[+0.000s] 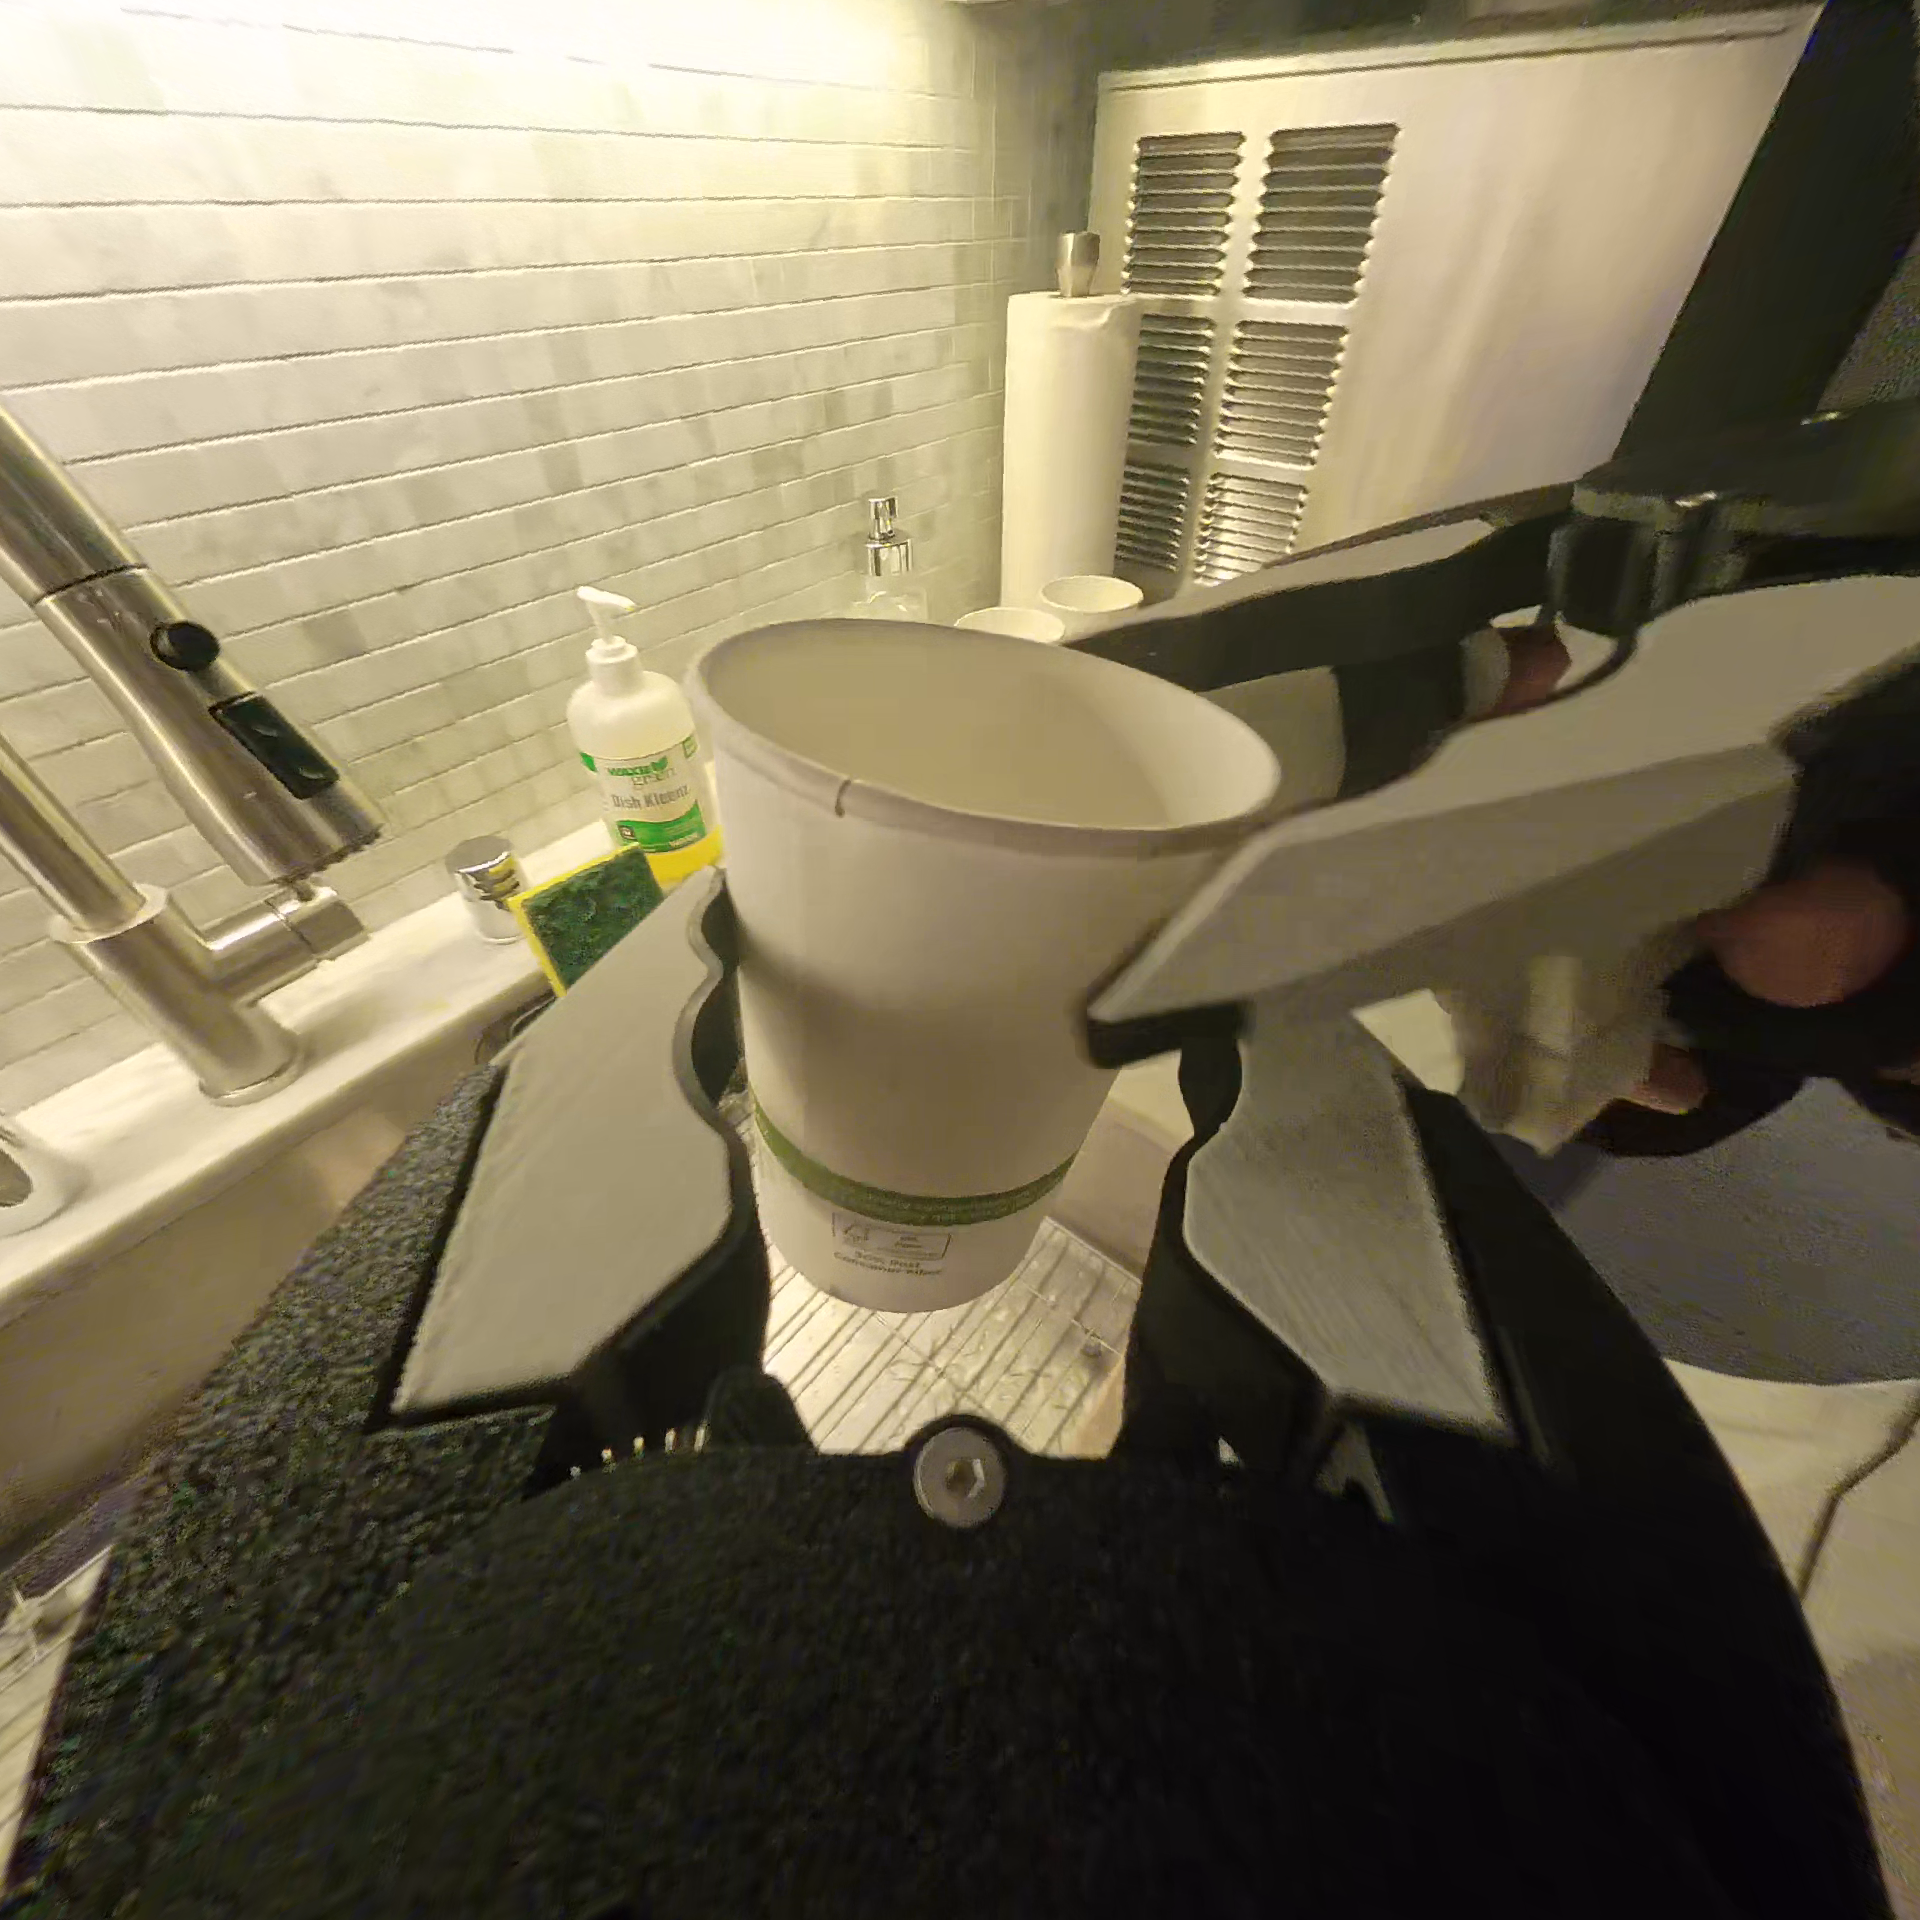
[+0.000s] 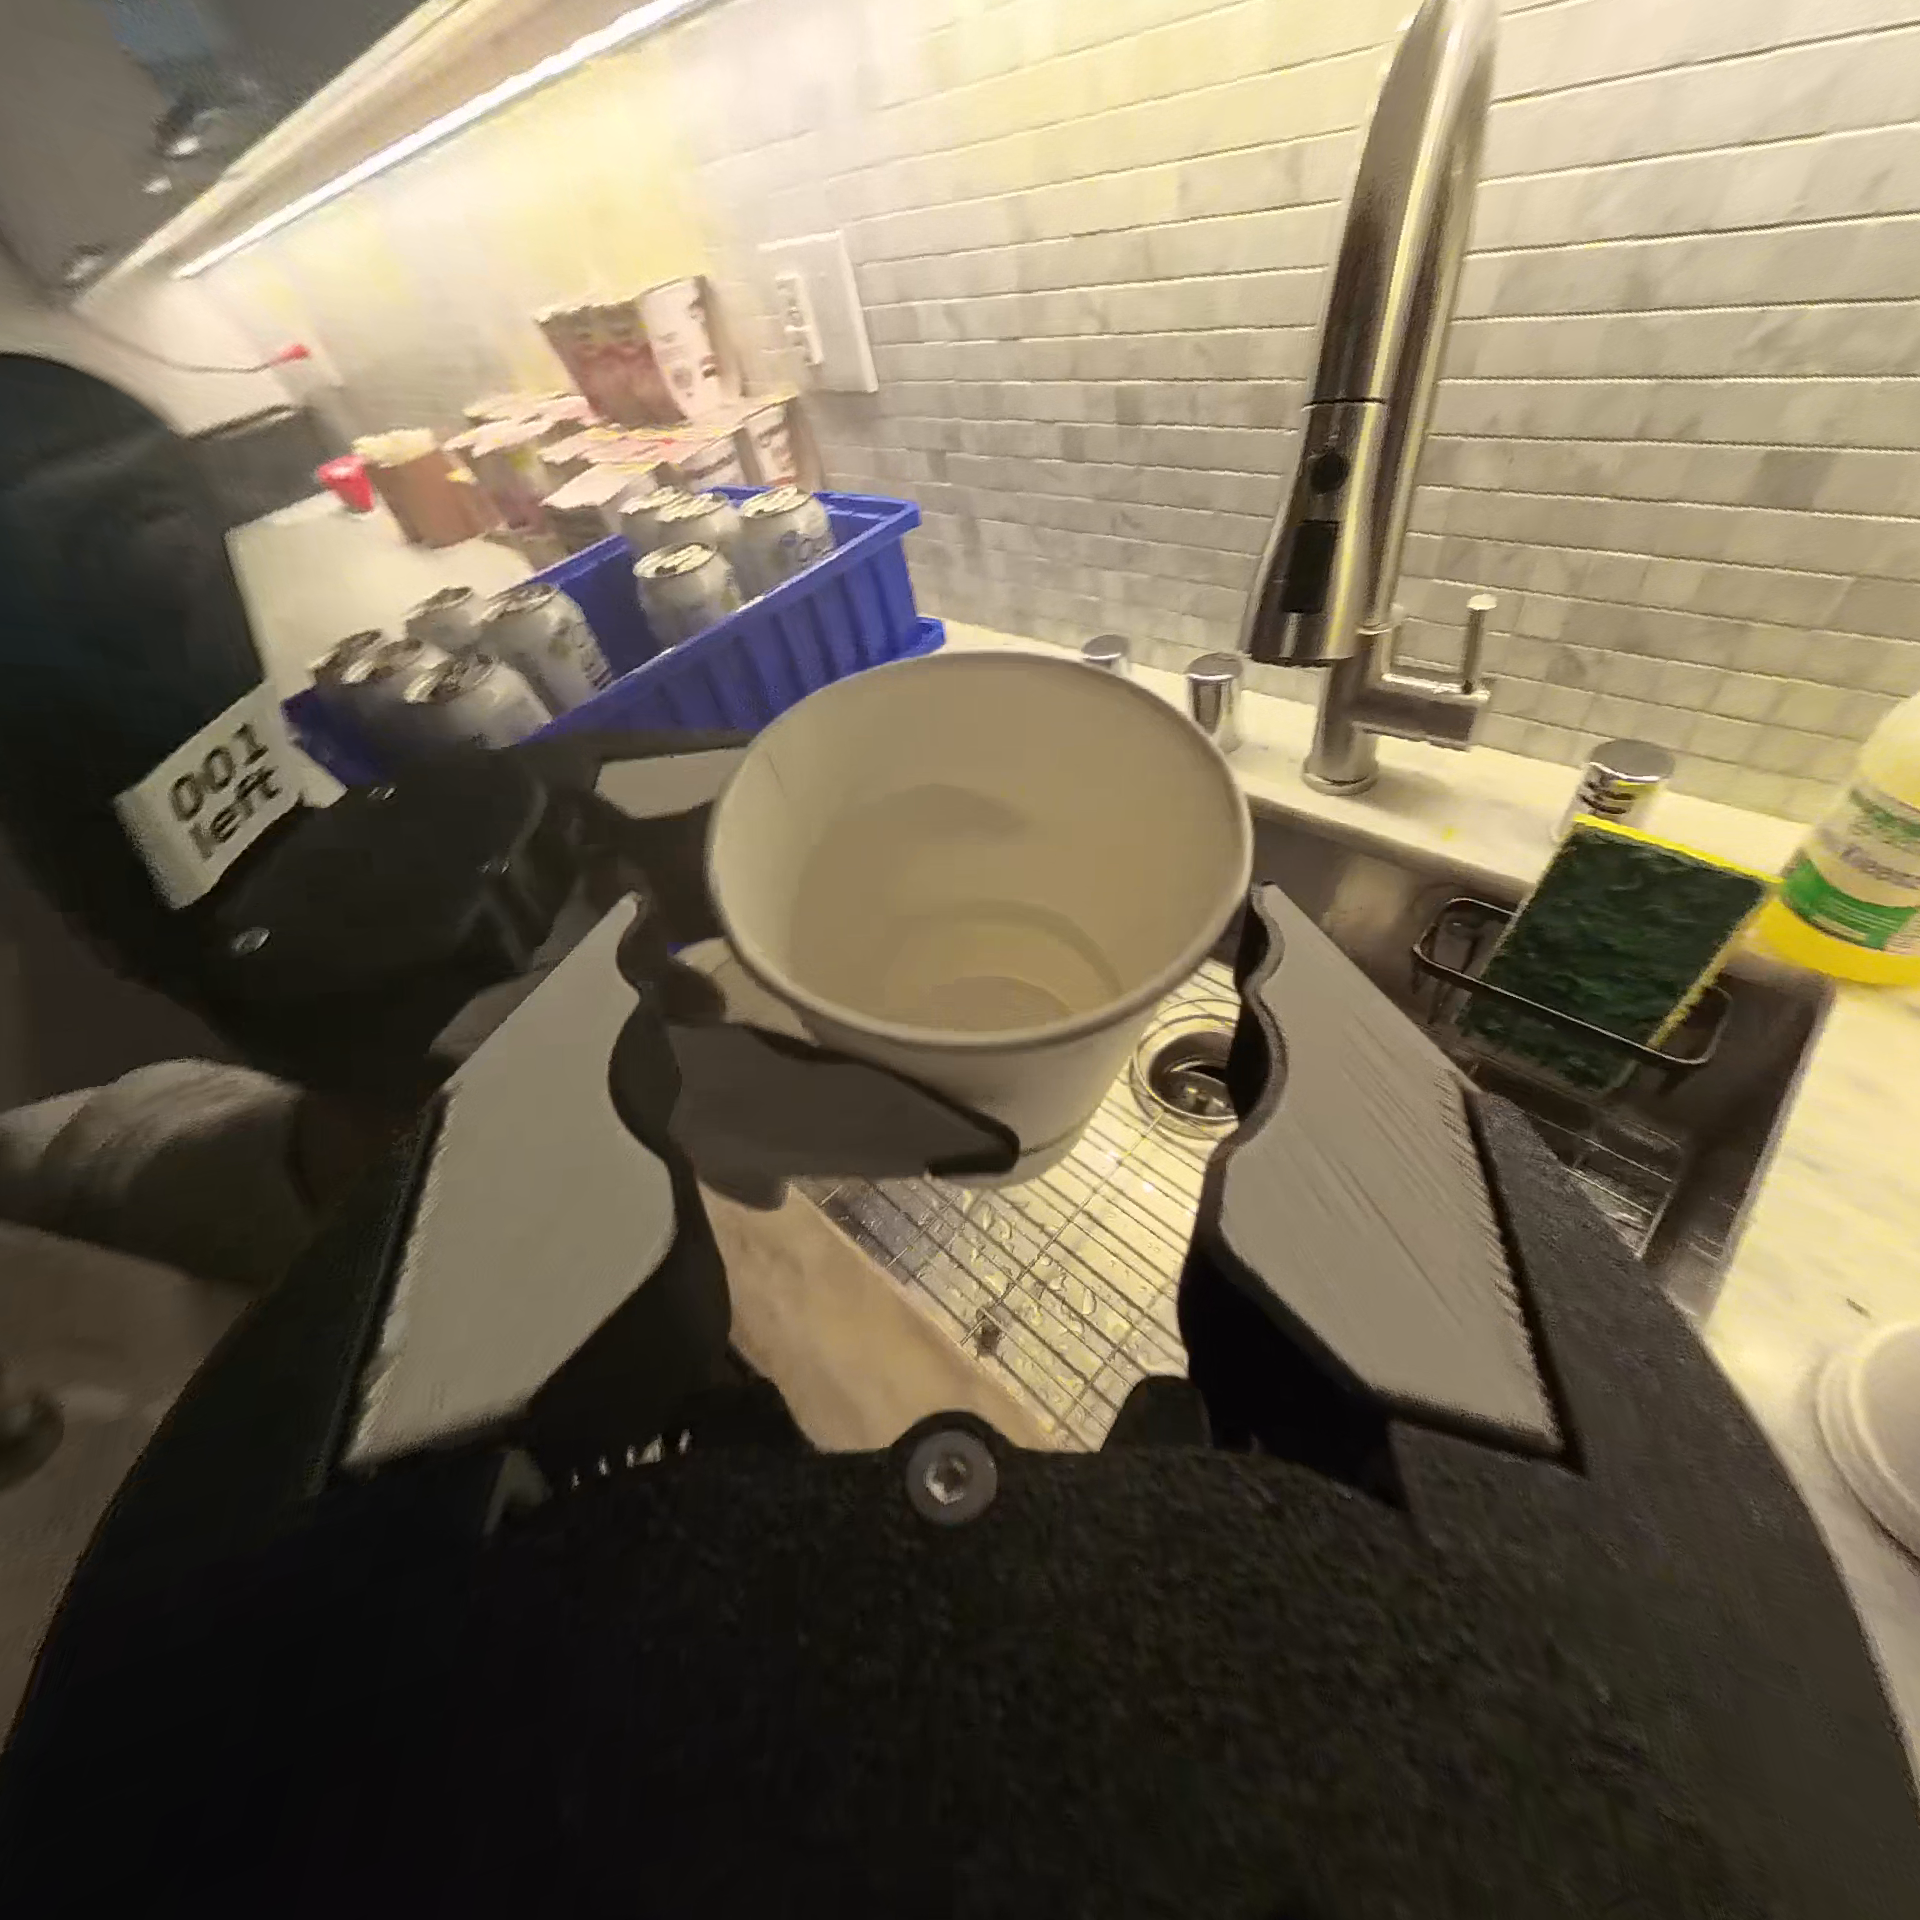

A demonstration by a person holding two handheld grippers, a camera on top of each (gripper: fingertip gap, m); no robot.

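Observation:
A white paper cup point(image 1: 914, 987) with a green band near its base hangs tilted in the air over the sink. My left gripper point(image 1: 951, 1018) is shut on its lower body, and one finger point(image 2: 831, 1122) crosses the front of the cup in the right wrist view. My right gripper point(image 2: 945, 914) is open, its two fingers standing either side of the cup point(image 2: 977, 914) near the rim. One of its fingers point(image 1: 1403, 883) passes in front of the cup, the other behind. A hand holds it. The cup's bottom shows pale rings, perhaps a little liquid.
Below is a steel sink with a wire grid point(image 2: 1039, 1268) and drain point(image 2: 1184, 1070). A tall faucet point(image 2: 1361, 436), a green-yellow sponge point(image 2: 1600, 956) and a soap bottle point(image 1: 639, 748) stand behind. A blue bin of cans point(image 2: 790, 634) is left, a paper towel roll point(image 1: 1060, 447) right. Less than 4 cm separates the two grippers' tips.

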